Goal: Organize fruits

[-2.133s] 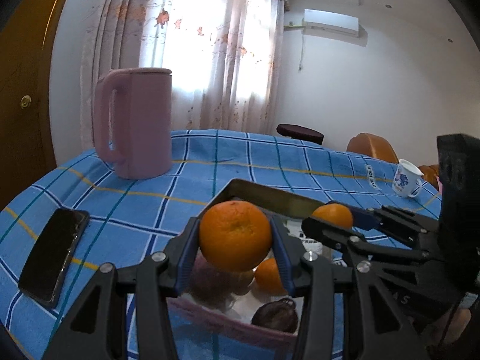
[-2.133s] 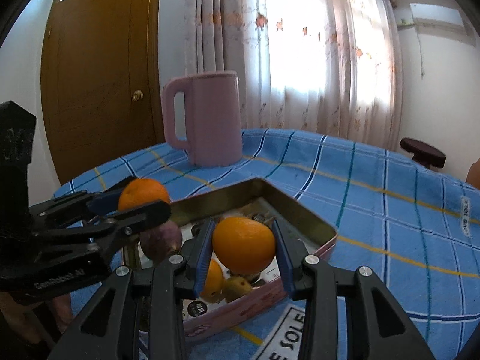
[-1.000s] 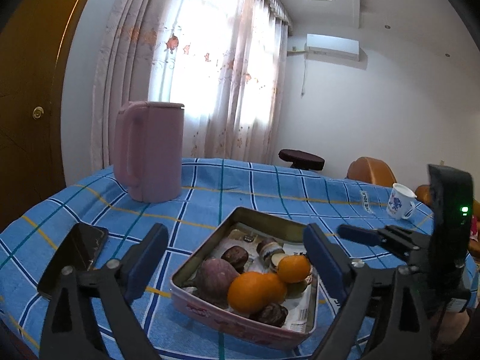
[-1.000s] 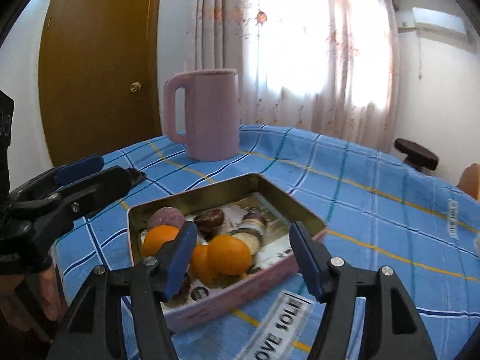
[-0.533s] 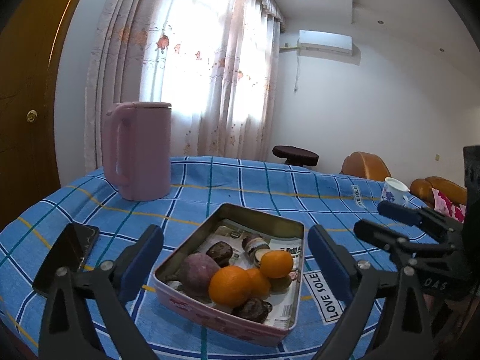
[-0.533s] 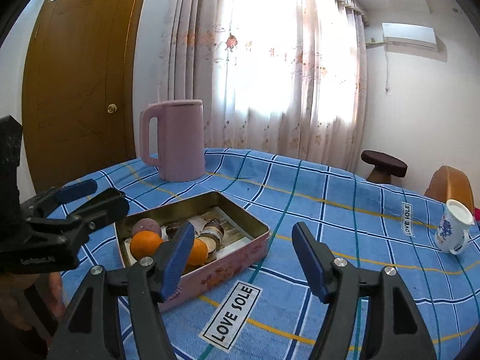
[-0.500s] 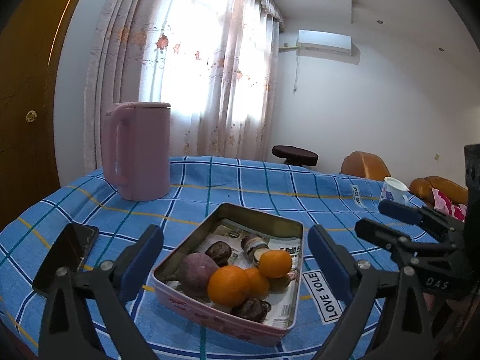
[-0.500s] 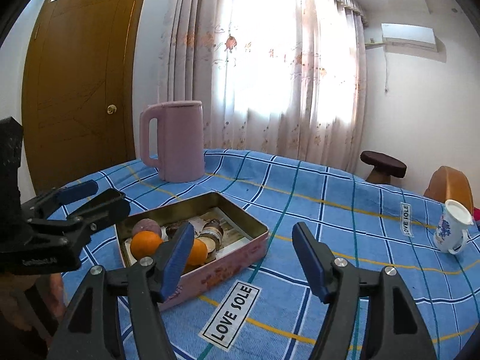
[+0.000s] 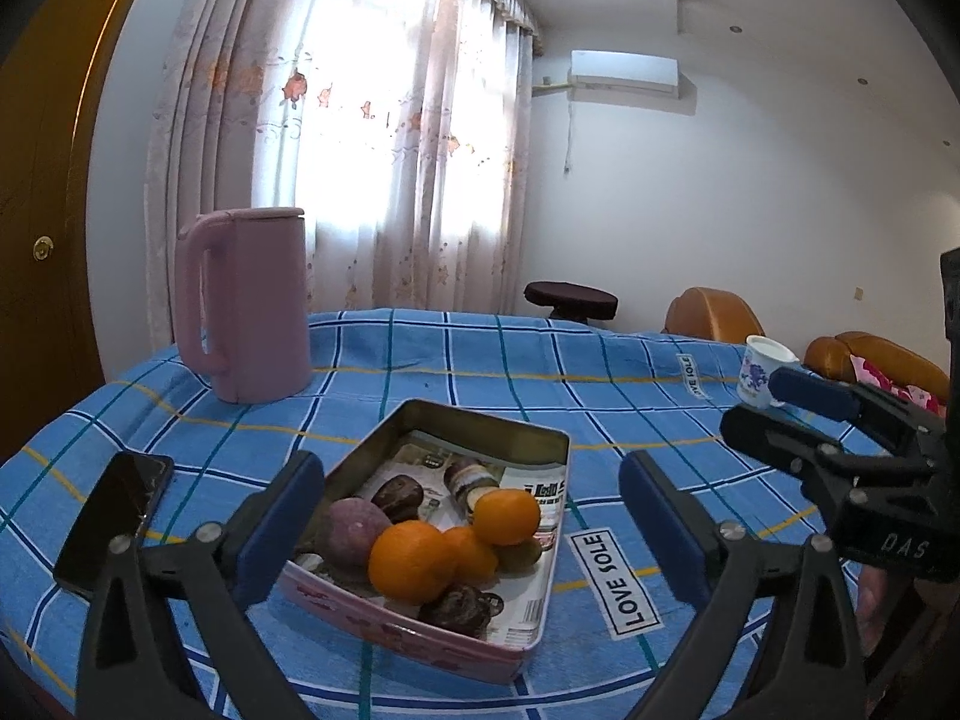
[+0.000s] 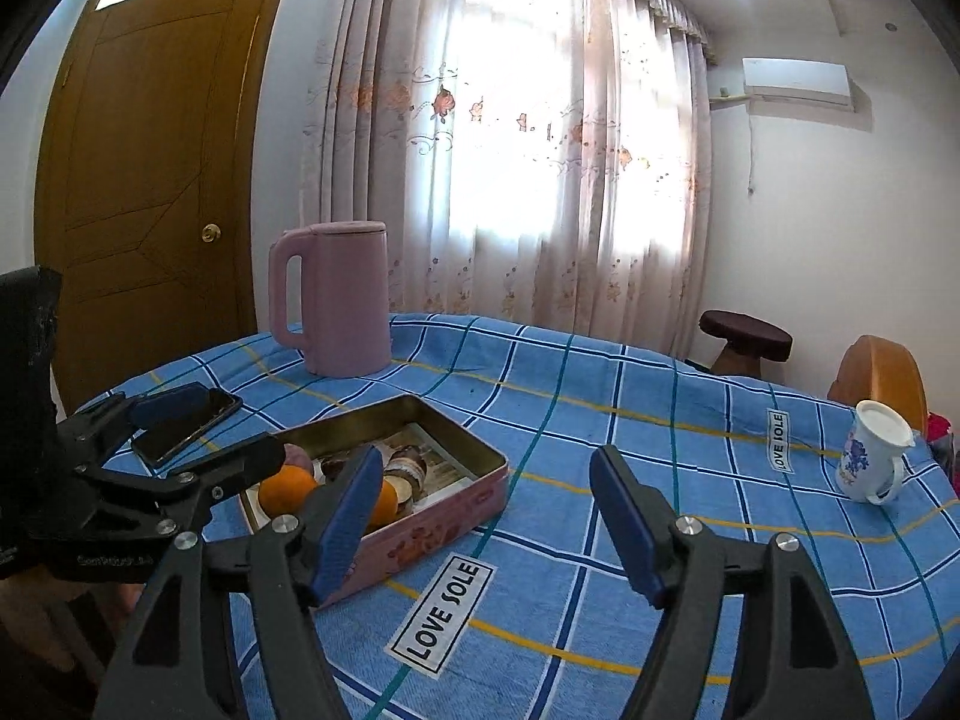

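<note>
With the oranges (image 9: pixel 414 558) lying in the tin (image 9: pixel 543 618), both the left gripper (image 9: pixel 471 525) and right gripper (image 10: pixel 486 519) are opening empty, so the task looks nearly done.

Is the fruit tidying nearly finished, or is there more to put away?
It looks close to done. Three oranges and a purple fruit already sit in the pink tin on the blue tablecloth. Nothing is in hand: the left gripper and the right gripper are both empty, their jaws opening. No loose fruit shows on the cloth, so little seems left.
</note>
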`<state>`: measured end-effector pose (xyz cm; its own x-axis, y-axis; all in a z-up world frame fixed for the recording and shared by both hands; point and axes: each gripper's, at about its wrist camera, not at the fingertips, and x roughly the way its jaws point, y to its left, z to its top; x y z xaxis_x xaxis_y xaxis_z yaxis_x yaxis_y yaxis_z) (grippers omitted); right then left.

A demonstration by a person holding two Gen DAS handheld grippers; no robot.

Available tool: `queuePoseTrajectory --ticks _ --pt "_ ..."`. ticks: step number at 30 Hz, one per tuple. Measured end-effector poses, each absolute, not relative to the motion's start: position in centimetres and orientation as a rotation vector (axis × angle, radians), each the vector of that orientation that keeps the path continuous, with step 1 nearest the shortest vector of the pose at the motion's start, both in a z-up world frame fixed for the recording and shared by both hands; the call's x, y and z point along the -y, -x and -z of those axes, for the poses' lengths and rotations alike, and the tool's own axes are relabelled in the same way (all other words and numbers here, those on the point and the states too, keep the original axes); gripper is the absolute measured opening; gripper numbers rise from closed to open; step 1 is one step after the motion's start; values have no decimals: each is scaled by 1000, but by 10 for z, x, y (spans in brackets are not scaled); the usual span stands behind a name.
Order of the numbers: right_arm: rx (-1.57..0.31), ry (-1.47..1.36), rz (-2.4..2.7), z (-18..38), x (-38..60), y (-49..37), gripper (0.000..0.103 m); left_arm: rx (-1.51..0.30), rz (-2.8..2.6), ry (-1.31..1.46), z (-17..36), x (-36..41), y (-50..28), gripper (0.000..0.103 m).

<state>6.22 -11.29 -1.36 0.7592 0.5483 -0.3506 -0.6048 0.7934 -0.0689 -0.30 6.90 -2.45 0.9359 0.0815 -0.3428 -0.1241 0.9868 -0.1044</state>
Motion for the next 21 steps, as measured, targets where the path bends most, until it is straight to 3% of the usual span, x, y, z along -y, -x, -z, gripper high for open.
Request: queuePoseTrajectory --ticks 21 --pt "-316 179 -612 17 117 -56 74 -359 -120 80 24 -61 3 103"
